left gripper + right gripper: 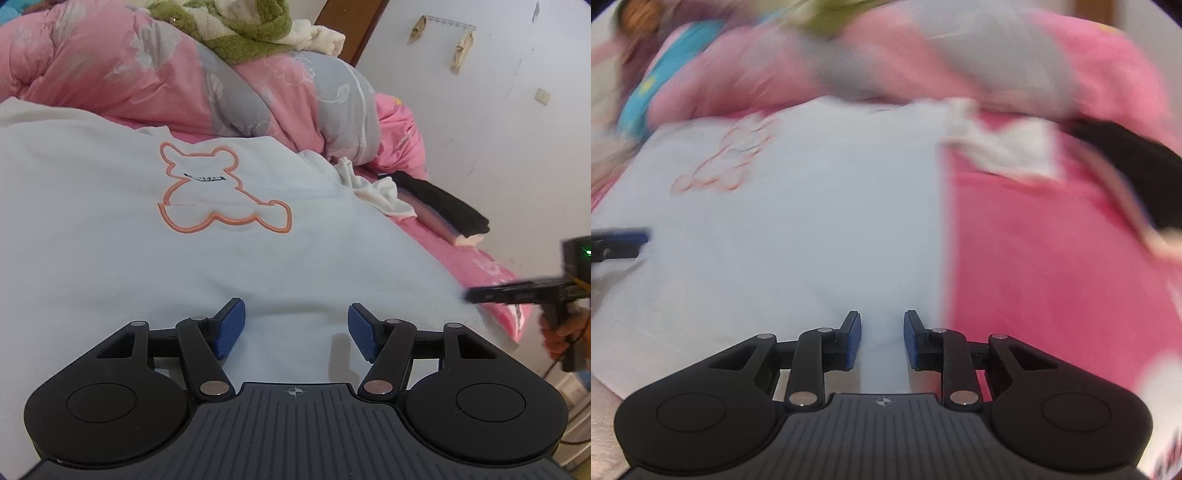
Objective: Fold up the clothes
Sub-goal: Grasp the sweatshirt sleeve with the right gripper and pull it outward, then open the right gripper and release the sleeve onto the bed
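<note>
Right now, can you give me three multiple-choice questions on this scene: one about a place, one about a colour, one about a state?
1. Where does the black folded garment lie?
A. on top of the green towel
B. right of the white shirt, near the wall
C. between the left claw's pads

2. What colour is the bear outline on the white shirt?
A. orange
B. green
C. purple

3. What state is the left claw in?
A. shut on the shirt
B. shut on nothing
C. open over the shirt

Answers: 1 B, it lies on the pink sheet beside the wall. 2 A, the line is orange on white cloth. 3 C, its blue pads stand apart with bare shirt between them.
</note>
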Available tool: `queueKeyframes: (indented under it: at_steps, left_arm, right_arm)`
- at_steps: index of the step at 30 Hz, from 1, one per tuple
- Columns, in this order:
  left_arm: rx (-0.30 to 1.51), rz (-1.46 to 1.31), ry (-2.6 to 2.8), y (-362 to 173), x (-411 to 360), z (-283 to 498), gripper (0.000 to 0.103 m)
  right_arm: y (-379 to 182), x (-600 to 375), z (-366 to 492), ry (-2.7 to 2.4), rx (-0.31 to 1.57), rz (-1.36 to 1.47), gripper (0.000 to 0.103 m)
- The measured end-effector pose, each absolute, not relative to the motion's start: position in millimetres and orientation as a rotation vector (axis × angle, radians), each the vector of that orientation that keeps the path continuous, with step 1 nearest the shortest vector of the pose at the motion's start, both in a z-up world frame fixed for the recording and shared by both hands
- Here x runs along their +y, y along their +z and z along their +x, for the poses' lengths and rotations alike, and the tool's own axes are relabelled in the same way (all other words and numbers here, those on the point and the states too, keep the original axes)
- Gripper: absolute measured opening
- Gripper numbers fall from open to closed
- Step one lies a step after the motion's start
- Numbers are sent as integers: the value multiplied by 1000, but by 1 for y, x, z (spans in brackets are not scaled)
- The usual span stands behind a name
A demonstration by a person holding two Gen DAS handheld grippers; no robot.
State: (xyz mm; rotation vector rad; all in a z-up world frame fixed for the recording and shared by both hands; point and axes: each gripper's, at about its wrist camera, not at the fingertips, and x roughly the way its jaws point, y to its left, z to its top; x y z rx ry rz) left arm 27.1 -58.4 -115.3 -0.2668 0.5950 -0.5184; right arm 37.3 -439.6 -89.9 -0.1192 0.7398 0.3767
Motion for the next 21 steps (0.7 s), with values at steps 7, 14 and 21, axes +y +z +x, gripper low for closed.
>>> queueKeyframes:
  at_steps: [7,14,21]
  left_arm:
    - [607,-215,-455,-96,-59,10,62]
    - [697,-152,-338,-87,-43,-16,61]
    - [727,-134,-355,-91,-15,-44,61]
  right_arm:
    - [-94,-457,-9,226,644,-62,16]
    - [-98,-389,-14,369,620,-53,16]
    - [-128,-319,-15,488,757,-115,17]
